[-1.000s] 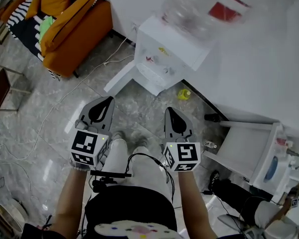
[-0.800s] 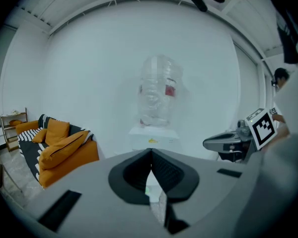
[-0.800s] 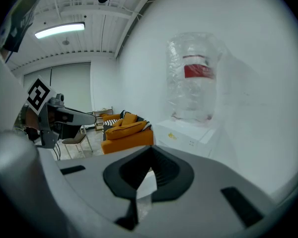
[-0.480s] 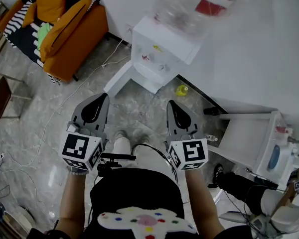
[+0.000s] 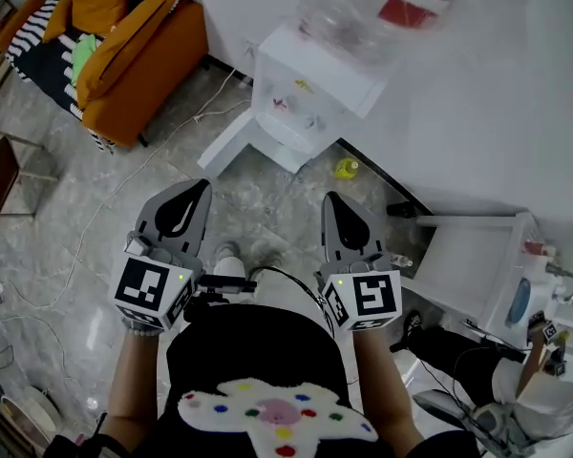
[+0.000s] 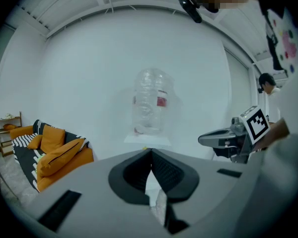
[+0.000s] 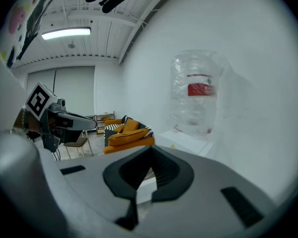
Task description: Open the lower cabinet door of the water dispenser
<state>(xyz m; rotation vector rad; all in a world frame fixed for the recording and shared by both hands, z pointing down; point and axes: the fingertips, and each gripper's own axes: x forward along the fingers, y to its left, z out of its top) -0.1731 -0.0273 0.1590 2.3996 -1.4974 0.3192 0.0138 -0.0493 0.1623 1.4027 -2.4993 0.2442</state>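
Both grippers are empty, each with its 2 jaws pressed together. The left gripper (image 5: 199,190) and the right gripper (image 5: 328,200) are held side by side above the marble floor (image 5: 95,218), well apart from the water dispenser (image 5: 310,89). The dispenser stands at the floor's far edge against the white wall, a clear bottle (image 5: 358,12) on top. Its lower cabinet door (image 5: 231,143) stands swung out to the left. An orange sofa (image 5: 148,51) sits at the floor's far left corner.

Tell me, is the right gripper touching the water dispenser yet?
Apart. The head view shows bare floor between the shut right gripper and the water dispenser, which stands well ahead of it.
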